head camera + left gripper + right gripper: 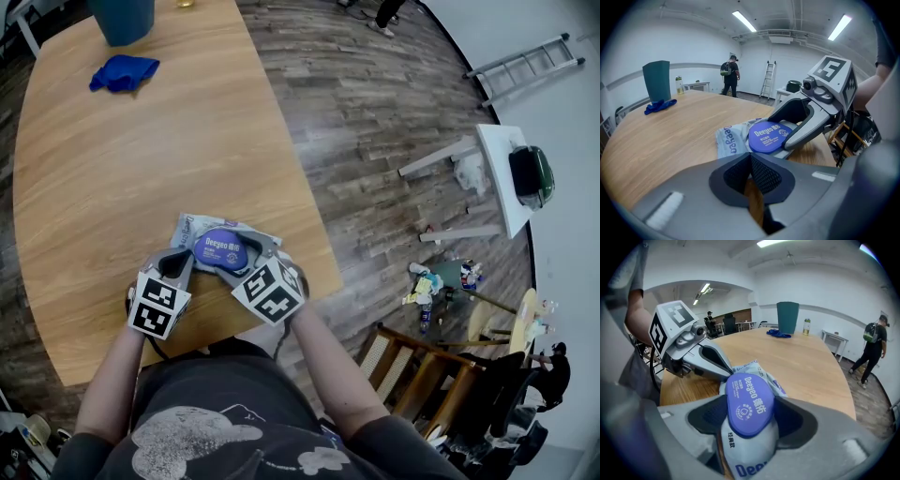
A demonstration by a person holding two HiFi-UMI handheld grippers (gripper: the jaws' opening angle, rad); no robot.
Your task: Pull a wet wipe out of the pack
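From the head view we see the pack point(192, 228) lying on the bench point(112, 169), close to its near edge and right before the person — its blue lid point(225, 249) faces up and looks closed. The left gripper point(187, 255) and the right gripper point(236, 262) come to it from the two sides. We judge that one is there to steady it so that the other can work the lid.

In the left gripper view the jaws are pressed together with nothing between them, only bare bench below. They stand just beside the pack and, as far as we can tell, do not touch it.

In the right gripper view the jaws stand wide, with the pack between them and both pads against its sides — a holding grip, in our judgement. The lid rises just over the pads. No wipe is out yet.
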